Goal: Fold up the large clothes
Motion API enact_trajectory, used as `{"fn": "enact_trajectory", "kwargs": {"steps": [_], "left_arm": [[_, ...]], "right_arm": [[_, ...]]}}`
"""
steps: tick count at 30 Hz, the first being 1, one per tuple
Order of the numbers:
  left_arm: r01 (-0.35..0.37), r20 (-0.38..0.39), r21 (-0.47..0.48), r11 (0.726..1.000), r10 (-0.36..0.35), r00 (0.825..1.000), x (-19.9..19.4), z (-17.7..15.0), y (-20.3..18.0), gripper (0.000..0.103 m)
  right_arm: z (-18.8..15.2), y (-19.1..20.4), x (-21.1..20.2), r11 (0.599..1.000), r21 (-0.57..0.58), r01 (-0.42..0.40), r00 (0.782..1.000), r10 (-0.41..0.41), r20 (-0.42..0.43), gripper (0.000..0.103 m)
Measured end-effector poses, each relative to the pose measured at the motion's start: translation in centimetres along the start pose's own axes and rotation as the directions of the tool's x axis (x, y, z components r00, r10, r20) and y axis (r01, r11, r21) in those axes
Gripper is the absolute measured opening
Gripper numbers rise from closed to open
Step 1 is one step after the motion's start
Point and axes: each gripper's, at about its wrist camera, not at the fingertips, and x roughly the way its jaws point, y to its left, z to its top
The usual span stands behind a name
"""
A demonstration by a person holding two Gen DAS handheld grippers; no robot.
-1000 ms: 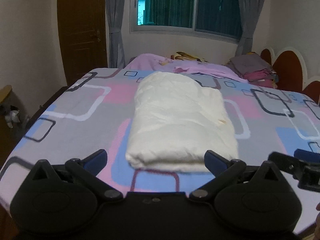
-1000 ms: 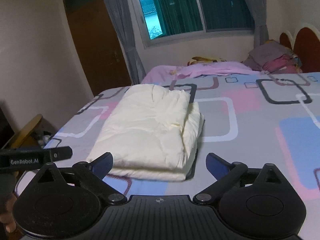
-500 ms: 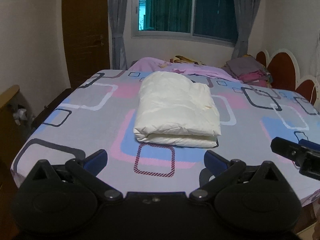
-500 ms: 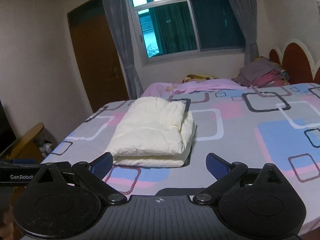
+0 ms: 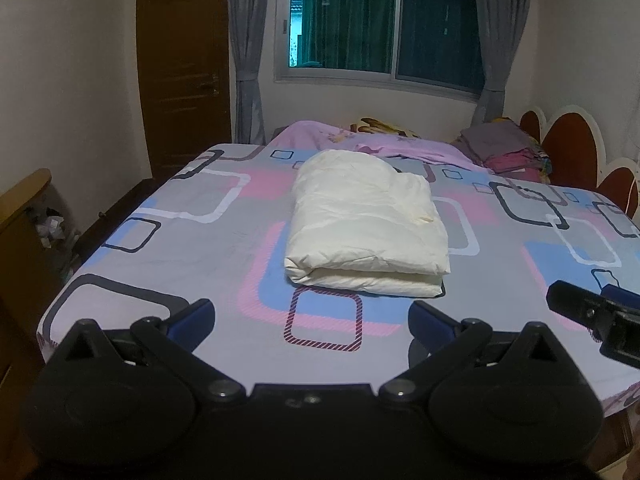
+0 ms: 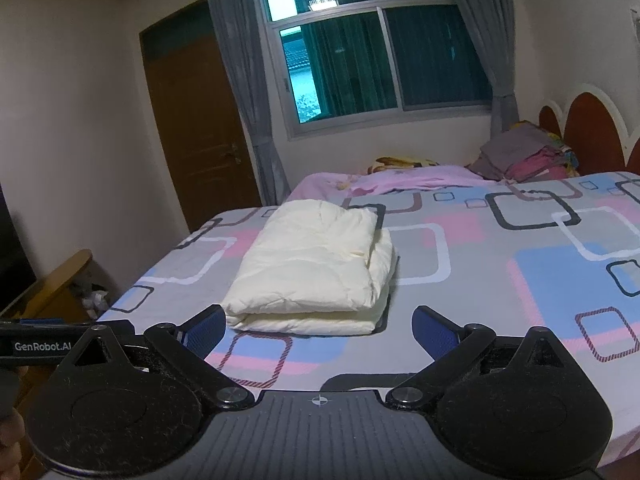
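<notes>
A cream padded garment (image 5: 366, 224) lies folded into a thick rectangle on the patterned bed sheet (image 5: 200, 248); it also shows in the right wrist view (image 6: 316, 268). My left gripper (image 5: 312, 316) is open and empty, held back over the bed's near edge, well short of the garment. My right gripper (image 6: 320, 326) is open and empty, also near the bed's front edge. The right gripper's body shows at the right of the left wrist view (image 5: 600, 316).
A pink blanket (image 5: 372, 144) and a pile of clothes (image 5: 504, 152) lie at the bed's far end by the red headboard (image 5: 568, 140). A wooden piece of furniture (image 5: 24, 216) stands left of the bed. A brown door (image 6: 200, 128) and window (image 6: 384, 60) are behind.
Both grippers have drawn back and up from the folded garment, which now looks smaller and farther. Both stayed open. The garment has not moved.
</notes>
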Motion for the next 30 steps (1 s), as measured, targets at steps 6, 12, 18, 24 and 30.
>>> {"fn": "enact_trajectory", "kwargs": {"steps": [6,12,18,24,30], "left_arm": [[-0.012,0.006,0.003,1.0,0.012,1.0,-0.09,0.21,-0.25,0.103],[-0.01,0.004,0.004,1.0,0.01,1.0,-0.17,0.24,-0.38,0.103],[-0.009,0.004,0.008,1.0,0.009,1.0,-0.33,0.27,-0.76,0.103],[-0.011,0.008,0.005,1.0,0.011,1.0,-0.33,0.3,-0.78,0.103],[-0.012,0.007,0.004,1.0,0.012,1.0,0.01,0.36,-0.36,0.103]], "right_arm": [[0.05,-0.14,-0.01,1.0,0.001,-0.003,1.0,0.003,0.001,0.099],[0.24,-0.55,-0.05,1.0,0.003,0.003,1.0,-0.003,0.003,0.099],[0.35,-0.76,-0.17,1.0,0.01,-0.006,1.0,0.006,0.002,0.099],[0.4,-0.4,-0.06,1.0,0.006,-0.013,1.0,0.013,0.001,0.099],[0.3,-0.2,0.29,1.0,0.005,-0.014,1.0,0.014,-0.006,0.099]]}}
